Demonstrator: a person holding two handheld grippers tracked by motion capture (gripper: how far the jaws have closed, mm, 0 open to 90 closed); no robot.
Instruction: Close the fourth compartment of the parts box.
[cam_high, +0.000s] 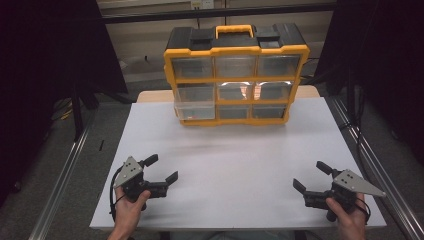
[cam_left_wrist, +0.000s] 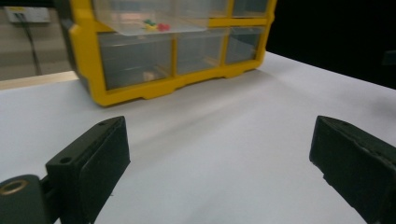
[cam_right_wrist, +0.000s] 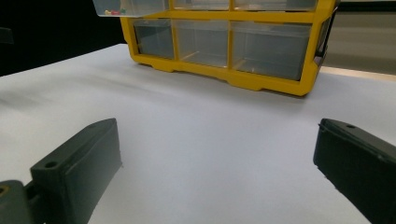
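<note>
A yellow and black drawer organiser (cam_high: 235, 75) with clear drawers stands upright at the far middle of the white table (cam_high: 235, 165). Its middle-left drawer (cam_high: 195, 104) is pulled out toward me. Small red, green and yellow pieces (cam_left_wrist: 156, 25) lie inside that drawer, seen too as small coloured pieces (cam_right_wrist: 114, 11) from the other side. My left gripper (cam_high: 161, 169) rests near the front left of the table, open and empty. My right gripper (cam_high: 311, 176) sits near the front right, open and empty as well. Both point toward the organiser (cam_left_wrist: 173, 51) (cam_right_wrist: 224, 42), well short of it.
Metal rails (cam_high: 65, 175) run along both sides of the table. A wooden surface (cam_high: 150, 96) shows behind the white top. Dark curtains hang at the left and right. Bare white tabletop lies between the grippers and the organiser.
</note>
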